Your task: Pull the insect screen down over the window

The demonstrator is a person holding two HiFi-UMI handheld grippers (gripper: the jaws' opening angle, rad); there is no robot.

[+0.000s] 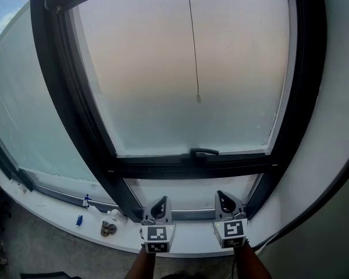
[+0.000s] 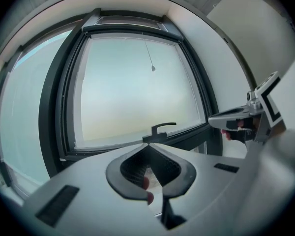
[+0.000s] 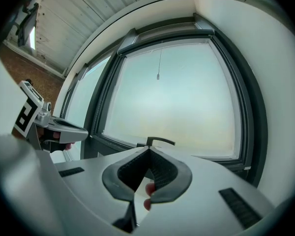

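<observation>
**Both grippers low and empty, the cord not yet reached**

The step in hand is the approach. The left gripper (image 1: 159,208) and the right gripper (image 1: 227,203) are side by side just above the sill (image 1: 186,238), well below the window handle (image 1: 202,153). Both point level at the window (image 1: 163,68). Each gripper's own view shows its jaws closed tip to tip, with nothing between them.

The insect screen does not show as a sheet over the glass. I judge that it is rolled up in the housing (image 2: 130,22) along the top of the frame. Its pull cord (image 1: 192,39) hangs down the middle of the pane and ends in a small toggle (image 1: 198,98), high above both grippers.

The next move, I think, calls for one gripper to rise to the toggle, open its jaws and close on it — then a straight pull downward.

Only the head view shows the sill and the small things (image 1: 109,229) lying on its left part. Only the gripper views show the top of the frame, and each of them shows the other gripper at its edge.
</observation>
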